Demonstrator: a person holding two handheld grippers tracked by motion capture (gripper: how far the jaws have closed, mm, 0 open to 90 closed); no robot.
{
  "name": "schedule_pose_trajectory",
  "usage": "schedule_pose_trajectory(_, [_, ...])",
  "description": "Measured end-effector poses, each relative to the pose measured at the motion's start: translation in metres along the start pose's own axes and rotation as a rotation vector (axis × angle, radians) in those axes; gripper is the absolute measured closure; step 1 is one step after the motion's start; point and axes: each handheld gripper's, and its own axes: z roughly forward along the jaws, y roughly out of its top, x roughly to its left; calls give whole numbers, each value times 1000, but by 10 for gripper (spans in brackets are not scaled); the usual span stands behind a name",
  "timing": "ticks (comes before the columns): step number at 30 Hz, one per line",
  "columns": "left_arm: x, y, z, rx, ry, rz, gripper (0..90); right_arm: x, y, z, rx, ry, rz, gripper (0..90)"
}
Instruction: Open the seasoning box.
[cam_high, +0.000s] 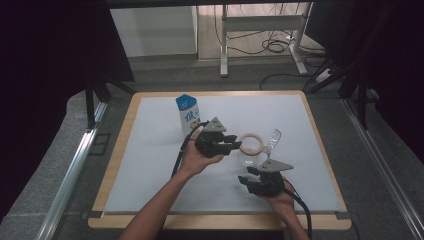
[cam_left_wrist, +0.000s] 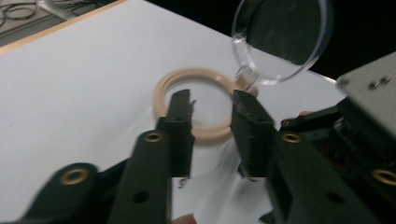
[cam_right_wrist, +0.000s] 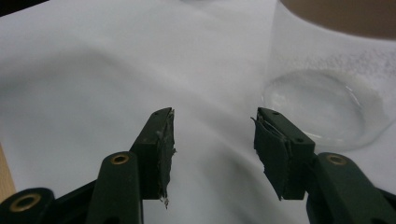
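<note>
We've got the left hand-held gripper (cam_left_wrist: 212, 116) parted just ahead of the jar's beige rim (cam_left_wrist: 196, 109), lid (cam_left_wrist: 282, 39) flipped back, while the right hand-held gripper (cam_right_wrist: 212, 140) waits open beside the glass jar (cam_right_wrist: 322, 107).

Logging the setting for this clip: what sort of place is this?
Probably a lab or recording workspace, not a home: a wooden-edged table under a white sheet, dark curtains around it, loose cables on the floor behind, beside a metal desk frame.
</note>
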Motion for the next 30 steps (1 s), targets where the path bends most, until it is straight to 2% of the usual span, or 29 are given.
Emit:
schedule_pose_trajectory(1, [2,-5,-3,-2,3,-4,586,1,1,0,-2,0,0,476])
schedule_pose_trajectory(2, [6,-13,-9,1,20,-15,497,3,4,1,-14,4,-5,475])
schedule_pose_trajectory(4, [9,-21,-15,8,44,-16,422,6,6,2,-15,8,-10,474])
schedule_pose_trajectory(5, [9,-21,-15,8,44,-16,391,6,6,2,-15,8,-10,474])
schedule_pose_trajectory(8, [17,-38,-25,22,51,-39,327,10,8,4,-17,14,-29,472])
schedule_pose_trajectory(9, [17,-38,-25,22,51,-39,317,10,8,4,-13,13,-31,472])
schedule_pose_trajectory(14, [25,-63,-37,35,88,-54,284,12,7,6,-9,16,-31,469])
schedule_pose_trajectory(17, [27,-70,-40,49,108,-49,292,12,7,7,-7,16,-36,469])
schedule_pose_trajectory(18, [29,-78,-42,37,111,-57,285,13,7,8,-9,15,-37,468])
schedule_pose_trajectory(22, [32,-88,-45,34,106,-76,285,13,7,8,-8,14,-38,467])
schedule_pose_trajectory(25, [38,-102,-53,-8,106,-110,314,12,6,9,-5,10,-38,464])
schedule_pose_trajectory(28, [41,-109,-60,-6,146,-92,324,11,5,10,-6,10,-35,463])
schedule_pose_trajectory(30, [43,-111,-62,0,154,-92,326,10,5,10,-5,6,-33,462])
